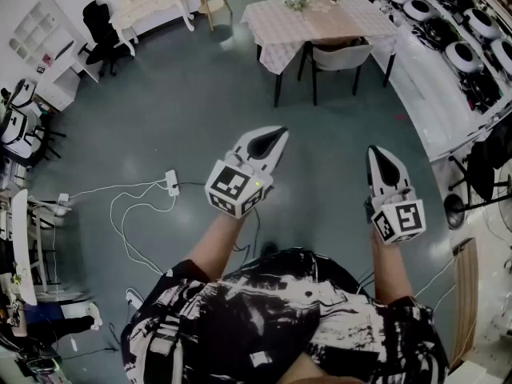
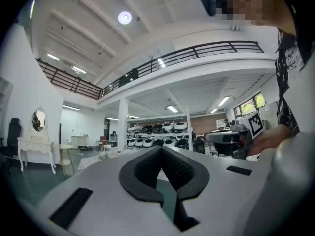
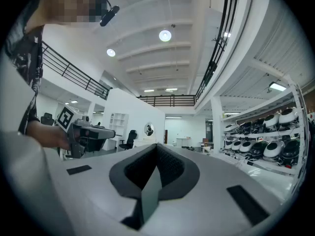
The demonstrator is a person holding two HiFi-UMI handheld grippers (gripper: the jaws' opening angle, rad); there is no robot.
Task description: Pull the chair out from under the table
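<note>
- the left gripper [image 1: 272,139] has its two jaws pressed together with nothing in between, and the right gripper [image 1: 382,158] is the same, closed up and empty
- the chair [image 1: 340,56] is far out in front of both tips, tucked in under the table [image 1: 352,21], with its pale back facing this way; no gripper touches it
- i think the grab is the first thing that could go wrong: closed jaws would just bump the chair back and slide off, so they need to open before they get there
- the tablecloth [image 1: 268,34] hangs down just beside the chair back, so a jaw could pinch the cloth too, and then a pull might drag it and tip the flowers [image 1: 298,4] on top
- the chair sits between the dark table legs, so a crooked pull could knock a chair leg on a table leg and shake the table
- a white cable [image 1: 132,214] lies in loops on the floor [image 1: 200,110] out to the side of the left gripper, and feet could catch on it when stepping back with the chair
- past the right gripper a long white shelf [image 1: 436,102] stands near the table, so there is little room to swing the chair that way
</note>
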